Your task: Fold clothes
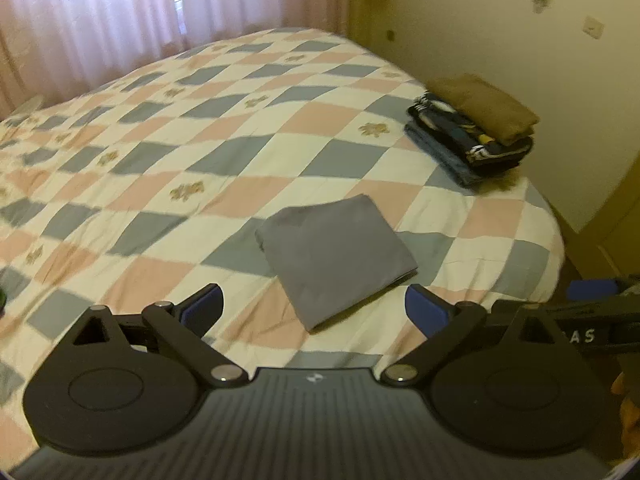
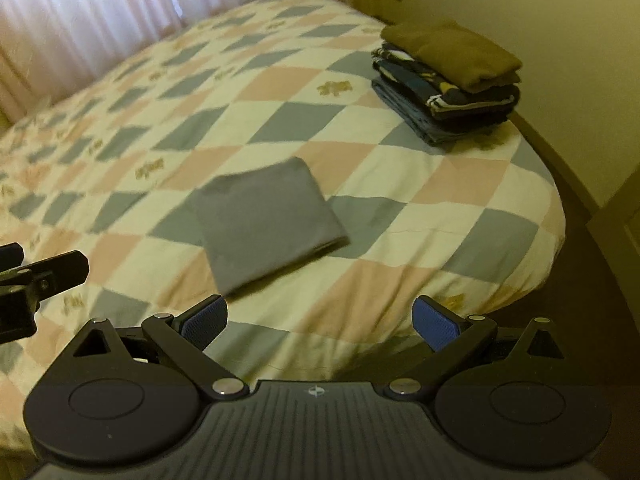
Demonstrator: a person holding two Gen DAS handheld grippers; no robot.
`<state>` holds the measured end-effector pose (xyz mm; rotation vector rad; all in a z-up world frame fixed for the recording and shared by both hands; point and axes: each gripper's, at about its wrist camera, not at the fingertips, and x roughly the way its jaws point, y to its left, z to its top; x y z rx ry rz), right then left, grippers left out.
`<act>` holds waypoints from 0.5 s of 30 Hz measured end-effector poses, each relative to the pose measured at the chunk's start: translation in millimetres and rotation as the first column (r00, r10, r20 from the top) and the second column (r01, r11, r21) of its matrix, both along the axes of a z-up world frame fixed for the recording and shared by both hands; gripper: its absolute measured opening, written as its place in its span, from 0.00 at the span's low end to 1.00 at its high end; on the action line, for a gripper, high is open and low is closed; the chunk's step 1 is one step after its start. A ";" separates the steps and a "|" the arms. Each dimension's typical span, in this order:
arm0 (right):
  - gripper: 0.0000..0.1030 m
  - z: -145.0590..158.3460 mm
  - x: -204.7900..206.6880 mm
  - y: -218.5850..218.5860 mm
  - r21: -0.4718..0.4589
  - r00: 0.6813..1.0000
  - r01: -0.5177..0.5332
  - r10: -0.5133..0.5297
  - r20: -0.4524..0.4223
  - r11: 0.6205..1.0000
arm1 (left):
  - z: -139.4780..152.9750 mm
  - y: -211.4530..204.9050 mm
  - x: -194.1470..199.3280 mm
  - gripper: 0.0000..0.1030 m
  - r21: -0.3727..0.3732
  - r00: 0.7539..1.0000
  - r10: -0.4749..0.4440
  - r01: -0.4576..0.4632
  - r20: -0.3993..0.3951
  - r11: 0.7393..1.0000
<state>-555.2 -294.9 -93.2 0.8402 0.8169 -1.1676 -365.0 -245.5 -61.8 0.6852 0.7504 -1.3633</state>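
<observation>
Grey garment [image 1: 336,256], folded to a compact square, flat on the bed [image 1: 224,128] near the front edge, towards the front right corner. Folds look finished; layered edge faces the right side of the bed. Untouched by either gripper.

Stack of folded clothes [image 1: 476,128] at the right edge of the bed, further back, well apart from the grey square; brown piece [image 1: 490,106] on top, dark patterned and blue pieces beneath.

Left gripper [image 1: 314,310] above the near corner of the grey garment, jaws spread wide, nothing between the pads. Right gripper [image 2: 320,322] over the bed's front edge, just right of the garment, jaws likewise wide apart and empty.

Step in hand, as judged: folding of this piece done and released; transfer to the stack pending.

Next move likely calls for both grippers sliding under opposite edges, pinching all layers together, lifting level, setting squarely on the brown piece. Risk: layers slipping open if only the top layer is caught.
</observation>
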 end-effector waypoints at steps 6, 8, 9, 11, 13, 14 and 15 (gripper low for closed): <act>0.99 -6.2 -4.4 -11.7 0.006 0.987 -0.162 0.162 0.006 0.987 | -12.3 11.0 -12.7 0.96 0.049 0.990 0.137 -0.137 0.015 0.989; 1.00 -8.9 -0.2 -14.1 0.010 0.978 -0.207 0.207 0.012 0.978 | -16.3 15.6 -13.6 0.96 0.074 0.985 0.172 -0.173 0.025 0.982; 1.00 -9.7 2.3 -15.6 0.015 0.974 -0.226 0.226 0.016 0.974 | -18.2 17.8 -13.6 0.96 0.084 0.982 0.188 -0.190 0.029 0.978; 1.00 -13.7 7.7 -16.2 0.029 0.962 -0.271 0.271 0.021 0.962 | -23.4 21.5 -10.6 0.97 0.105 0.975 0.220 -0.223 0.034 0.969; 1.00 -18.2 13.2 -16.4 0.043 0.953 -0.304 0.303 0.022 0.952 | -28.8 23.7 -8.3 0.97 0.131 0.968 0.247 -0.250 0.036 0.959; 1.00 -20.3 16.2 -16.7 0.052 0.949 -0.316 0.315 0.022 0.948 | -32.6 25.4 -6.5 0.98 0.148 0.965 0.259 -0.261 0.037 0.954; 1.00 -22.5 19.1 -17.1 0.060 0.945 -0.327 0.326 0.022 0.943 | -36.2 25.8 -4.8 0.98 0.164 0.962 0.269 -0.271 0.037 0.948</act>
